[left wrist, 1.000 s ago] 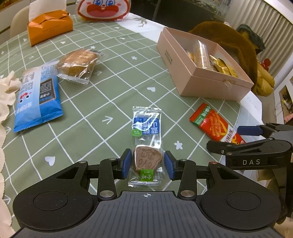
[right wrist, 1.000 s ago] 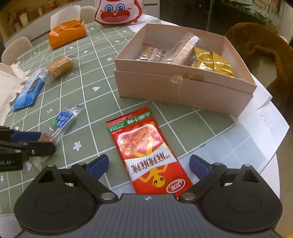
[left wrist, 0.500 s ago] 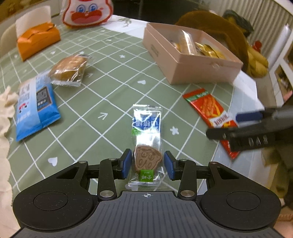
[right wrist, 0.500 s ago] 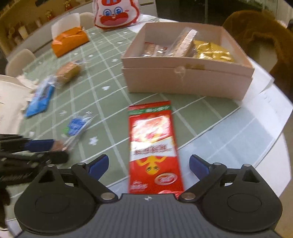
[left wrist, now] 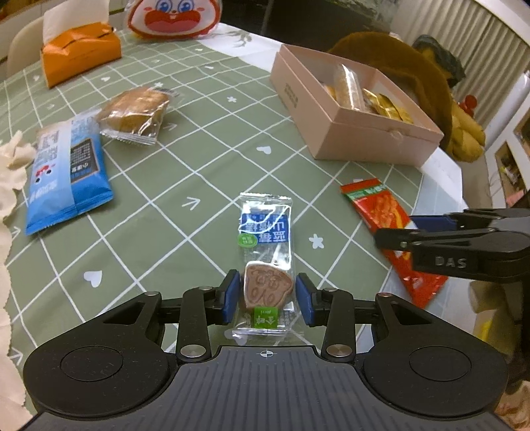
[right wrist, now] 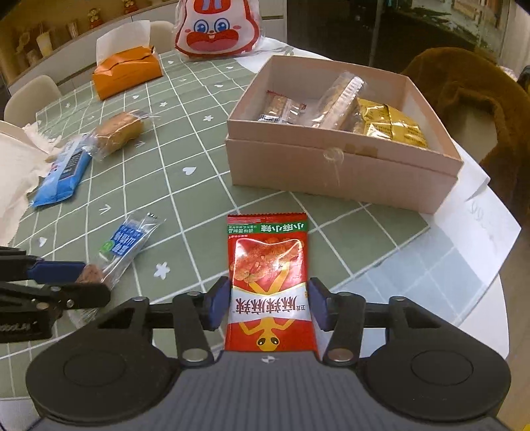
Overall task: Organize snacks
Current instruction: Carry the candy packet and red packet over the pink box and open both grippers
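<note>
My left gripper (left wrist: pixel 267 294) is shut on a clear cookie packet (left wrist: pixel 266 252) with a blue label, gripping at the brown cookie; it also shows in the right wrist view (right wrist: pixel 127 243). My right gripper (right wrist: pixel 269 306) has closed on a red snack packet (right wrist: pixel 269 281), pads touching its two sides; the packet shows in the left wrist view (left wrist: pixel 391 228). A pink cardboard box (right wrist: pixel 338 169) holding several wrapped snacks stands beyond on the green checked tablecloth (right wrist: pixel 185 185).
A blue snack bag (left wrist: pixel 66 172), a wrapped cake (left wrist: pixel 135 114), an orange tissue box (left wrist: pixel 79 54) and a rabbit-face bag (left wrist: pixel 172 18) lie farther back. A brown fur coat (left wrist: pixel 414 76) hangs right of the box. White paper (right wrist: pixel 480 212) covers the table's right edge.
My right gripper's jaws have closed from wide open onto the red packet's sides and lined up with it. My left gripper keeps its hold on the cookie packet.
</note>
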`<state>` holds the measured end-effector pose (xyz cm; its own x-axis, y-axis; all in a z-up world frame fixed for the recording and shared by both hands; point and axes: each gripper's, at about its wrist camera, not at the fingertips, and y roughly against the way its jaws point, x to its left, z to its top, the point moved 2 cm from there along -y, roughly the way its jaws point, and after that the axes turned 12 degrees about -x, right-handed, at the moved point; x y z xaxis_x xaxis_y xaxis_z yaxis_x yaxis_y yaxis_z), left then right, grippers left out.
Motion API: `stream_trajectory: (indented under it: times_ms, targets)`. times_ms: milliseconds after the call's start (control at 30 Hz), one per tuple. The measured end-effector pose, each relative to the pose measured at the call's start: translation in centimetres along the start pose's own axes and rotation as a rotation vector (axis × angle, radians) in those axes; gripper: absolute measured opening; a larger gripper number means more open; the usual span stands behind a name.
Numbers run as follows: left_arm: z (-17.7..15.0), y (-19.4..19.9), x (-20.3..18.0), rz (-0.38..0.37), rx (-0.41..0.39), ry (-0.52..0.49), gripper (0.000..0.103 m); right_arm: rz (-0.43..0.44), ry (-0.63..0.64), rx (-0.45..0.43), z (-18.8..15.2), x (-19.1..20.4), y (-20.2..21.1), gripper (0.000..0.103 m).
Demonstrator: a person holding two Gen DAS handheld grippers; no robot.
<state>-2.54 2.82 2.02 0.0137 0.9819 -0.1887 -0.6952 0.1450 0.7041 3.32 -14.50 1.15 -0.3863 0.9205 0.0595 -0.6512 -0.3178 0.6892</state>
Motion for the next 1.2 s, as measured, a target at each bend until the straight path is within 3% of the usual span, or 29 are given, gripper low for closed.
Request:
stream_trajectory:
  times_ms: [367,500,600,733,833,1000,1033,1100,1200]
  targets:
    - [-0.5,0.5,-1.0,0.008,-0.014,0.008,0.040,-0.001,-0.099,-0.065,0.3,-2.5,3.8,0.049]
    - [1.1,2.1,-2.0,-0.022,-0.100,-0.003,0.040,0.004,-0.136,-0.118,1.7,-3.5,5.5,0.049]
    - [5.5,4.7,-2.7,-0.093,-0.227,0.012,0.040,0.009,-0.144,-0.210,4.8,-4.5,7.8,0.049]
    - [14.3,8.1,-4.2,-0.146,-0.445,-0.053,0.040,-0.036,-0.077,-0.354,12.2,-5.5,11.1,0.049]
    - [19.1,7.7,-5.0,-0.183,-0.498,-0.071,0.040,-0.043,-0.090,-0.372,17.7,-6.7,11.3,0.049]
    - [21.8,0.8,-5.4,-0.259,-0.414,0.020,0.041,-0.090,-0.109,-0.346,21.5,-8.1,7.4,0.050]
    - [22.1,-1.7,-5.5,-0.298,-0.373,0.055,0.041,-0.097,-0.109,-0.330,21.7,-8.2,6.3,0.053]
    - [22.0,-6.9,-5.7,-0.312,-0.234,0.069,0.042,-0.115,-0.127,-0.279,21.8,-8.8,3.1,0.081]
    - [20.4,-11.1,-4.7,-0.296,-0.117,0.115,0.041,-0.158,-0.165,-0.200,21.1,-9.6,-0.9,0.082]
